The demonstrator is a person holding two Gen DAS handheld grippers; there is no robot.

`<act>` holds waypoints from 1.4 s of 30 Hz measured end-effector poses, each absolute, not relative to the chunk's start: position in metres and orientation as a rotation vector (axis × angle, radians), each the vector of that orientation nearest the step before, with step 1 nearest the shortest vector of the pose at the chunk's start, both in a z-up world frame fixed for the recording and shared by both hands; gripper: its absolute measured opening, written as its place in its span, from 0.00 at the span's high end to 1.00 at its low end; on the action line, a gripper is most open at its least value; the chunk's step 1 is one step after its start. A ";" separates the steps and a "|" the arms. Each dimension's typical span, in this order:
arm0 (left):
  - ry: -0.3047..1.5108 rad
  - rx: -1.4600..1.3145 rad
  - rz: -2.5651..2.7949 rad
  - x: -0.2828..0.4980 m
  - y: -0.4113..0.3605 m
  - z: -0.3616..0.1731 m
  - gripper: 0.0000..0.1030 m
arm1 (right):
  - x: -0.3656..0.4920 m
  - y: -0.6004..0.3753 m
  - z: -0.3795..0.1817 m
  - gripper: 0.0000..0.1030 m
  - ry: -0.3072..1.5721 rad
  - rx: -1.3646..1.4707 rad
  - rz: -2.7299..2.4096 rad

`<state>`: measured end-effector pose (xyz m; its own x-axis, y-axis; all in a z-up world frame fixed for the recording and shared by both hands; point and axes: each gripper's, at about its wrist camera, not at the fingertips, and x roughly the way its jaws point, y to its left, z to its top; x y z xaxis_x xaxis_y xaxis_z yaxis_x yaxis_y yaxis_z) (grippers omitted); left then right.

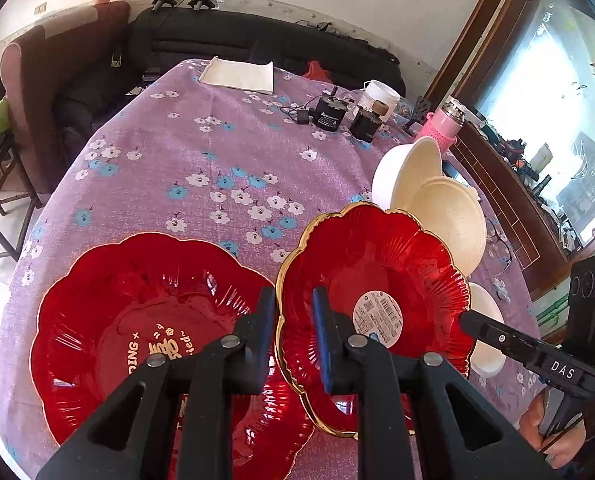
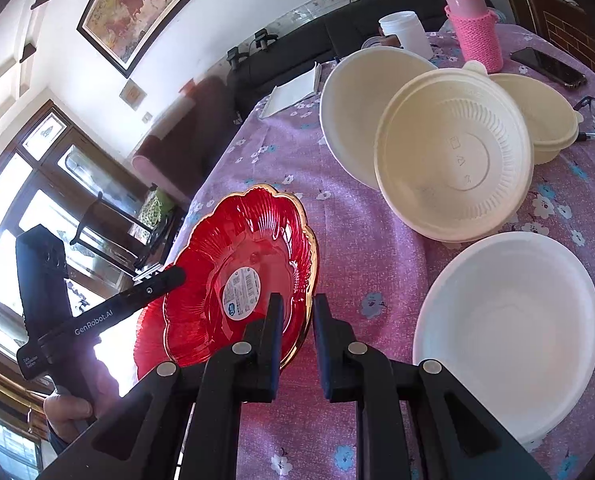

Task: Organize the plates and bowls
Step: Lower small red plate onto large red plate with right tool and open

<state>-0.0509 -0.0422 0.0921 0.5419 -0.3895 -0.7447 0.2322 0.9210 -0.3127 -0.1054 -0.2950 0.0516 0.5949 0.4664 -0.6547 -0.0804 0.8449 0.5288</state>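
left wrist: both grippers (image 1: 295, 300) on gold-rimmed red plate (image 1: 381, 264)

red plate (image 1: 373, 280) between both grippers

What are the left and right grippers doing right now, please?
Left gripper: shut on the gilt-rimmed red plate's left rim.
Right gripper: shut on the same plate's right rim; the plate is lifted and tilted.

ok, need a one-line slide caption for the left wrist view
Both hand-held grippers clamp opposite rims of a gold-edged red plate, tilted above a second red plate on the floral tablecloth.
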 end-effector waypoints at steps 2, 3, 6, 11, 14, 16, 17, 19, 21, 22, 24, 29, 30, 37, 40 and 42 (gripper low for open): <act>0.921 -0.200 -0.360 -0.054 -0.033 0.094 0.84 | -0.104 -0.289 0.055 0.84 0.882 0.472 0.345; 0.917 -0.207 -0.353 -0.056 -0.028 0.094 0.84 | -0.103 -0.286 0.056 0.83 0.883 0.471 0.356; 0.910 -0.226 -0.332 -0.061 -0.011 0.094 0.84 | -0.099 -0.273 0.060 0.83 0.886 0.455 0.382; 0.908 -0.248 -0.272 -0.070 0.022 0.090 0.84 | -0.089 -0.240 0.059 0.83 0.910 0.414 0.433; 0.916 -0.276 -0.229 -0.074 0.044 0.085 0.84 | -0.082 -0.219 0.051 0.83 0.940 0.389 0.465; 0.922 -0.286 -0.200 -0.076 0.056 0.080 0.84 | -0.076 -0.203 0.045 0.83 0.967 0.374 0.485; 0.927 -0.295 -0.187 -0.076 0.063 0.077 0.84 | -0.074 -0.196 0.041 0.83 0.978 0.368 0.493; 0.933 -0.303 -0.173 -0.077 0.071 0.072 0.84 | -0.069 -0.184 0.035 0.83 0.995 0.356 0.504; 0.939 -0.319 -0.162 -0.078 0.079 0.066 0.84 | -0.065 -0.175 0.029 0.83 1.009 0.351 0.510; 0.942 -0.323 -0.158 -0.078 0.082 0.064 0.84 | -0.063 -0.171 0.026 0.83 1.017 0.346 0.512; 0.945 -0.339 -0.153 -0.079 0.088 0.059 0.84 | -0.060 -0.163 0.022 0.83 1.027 0.334 0.514; 0.952 -0.352 -0.140 -0.077 0.095 0.052 0.84 | -0.054 -0.151 0.012 0.83 1.058 0.299 0.509; 0.954 -0.349 -0.139 -0.077 0.095 0.051 0.84 | -0.052 -0.151 0.009 0.83 1.063 0.298 0.507; 0.967 -0.346 -0.126 -0.072 0.093 0.042 0.80 | -0.051 -0.144 0.009 0.82 1.046 0.241 0.494; 0.964 -0.343 -0.115 -0.072 0.092 0.041 0.79 | -0.054 -0.137 0.012 0.82 1.031 0.179 0.487; 0.962 -0.338 -0.111 -0.074 0.091 0.041 0.74 | -0.055 -0.134 0.012 0.82 1.025 0.148 0.477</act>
